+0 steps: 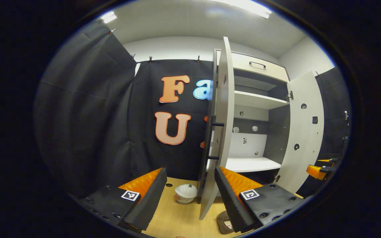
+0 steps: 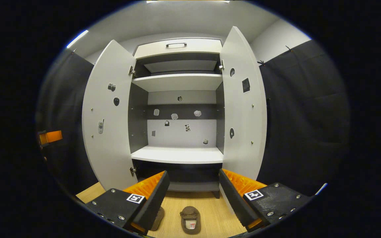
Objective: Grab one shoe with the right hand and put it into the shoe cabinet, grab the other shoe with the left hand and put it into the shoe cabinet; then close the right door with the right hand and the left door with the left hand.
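Nothing of the task looks done yet. In the right gripper view the shoe cabinet [image 2: 179, 99] stands with both doors swung wide, its shelves bare of shoes, and one brown shoe [image 2: 190, 219] lies on the wooden floor [image 2: 210, 208] in front of it, between the fingers of the right gripper [image 2: 193, 195], whose jaws stand apart and hold nothing. A second shoe [image 2: 158, 218] seems to lie just beside the first, mostly hidden behind that gripper's left finger, so its shape is hard to judge. The left gripper [image 1: 190, 195] is also spread wide and empty; it looks past the edge of the left door [image 1: 218, 132] toward the right door [image 1: 304, 132]. In the left gripper view a brown shoe [image 1: 224, 222] is half covered by a finger, and a small white bowl-like object [image 1: 186, 193] sits on the floor near the door's foot; what it is cannot be told. Both shoes remain to be placed, then both doors closed.
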A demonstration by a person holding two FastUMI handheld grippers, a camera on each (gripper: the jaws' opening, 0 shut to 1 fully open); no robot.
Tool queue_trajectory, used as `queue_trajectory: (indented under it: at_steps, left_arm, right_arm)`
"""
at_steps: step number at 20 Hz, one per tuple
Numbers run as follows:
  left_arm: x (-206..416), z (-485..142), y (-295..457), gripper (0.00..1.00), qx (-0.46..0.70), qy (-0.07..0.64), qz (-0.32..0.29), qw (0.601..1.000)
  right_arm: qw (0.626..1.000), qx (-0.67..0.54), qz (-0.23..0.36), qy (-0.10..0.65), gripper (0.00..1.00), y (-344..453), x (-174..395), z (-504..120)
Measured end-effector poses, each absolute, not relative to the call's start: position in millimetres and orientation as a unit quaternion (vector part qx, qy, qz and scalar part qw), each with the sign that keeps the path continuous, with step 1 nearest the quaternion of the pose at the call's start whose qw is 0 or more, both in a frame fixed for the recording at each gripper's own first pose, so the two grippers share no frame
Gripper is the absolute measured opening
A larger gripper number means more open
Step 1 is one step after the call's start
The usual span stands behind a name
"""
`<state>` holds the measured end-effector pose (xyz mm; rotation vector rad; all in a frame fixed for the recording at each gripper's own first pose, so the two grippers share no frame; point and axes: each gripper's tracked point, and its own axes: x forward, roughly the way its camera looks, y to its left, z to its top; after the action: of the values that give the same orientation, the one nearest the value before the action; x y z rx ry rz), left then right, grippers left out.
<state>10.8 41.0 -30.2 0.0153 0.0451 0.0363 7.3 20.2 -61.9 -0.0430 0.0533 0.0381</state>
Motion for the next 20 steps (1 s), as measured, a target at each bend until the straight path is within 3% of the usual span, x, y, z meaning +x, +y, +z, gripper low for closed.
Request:
queue_trajectory:
  at_steps: [7,12,20]
  left_arm:
    - [23,-49,31,0.95,0.0,0.041,0.008,0.999]
    - [23,-36,40,0.95,0.025,0.014,0.038,0.999]
    - [12,-58,26,0.95,0.016,0.033,0.053,0.998]
  right_arm:
    - [0.999,-0.023,0.011,0.031,0.94,21,12,-59]
    - [0.999,-0.014,0.001,0.035,0.94,9,17,-65]
    - [0.984,-0.01,-0.002,0.176,0.94,-10,37,-218]
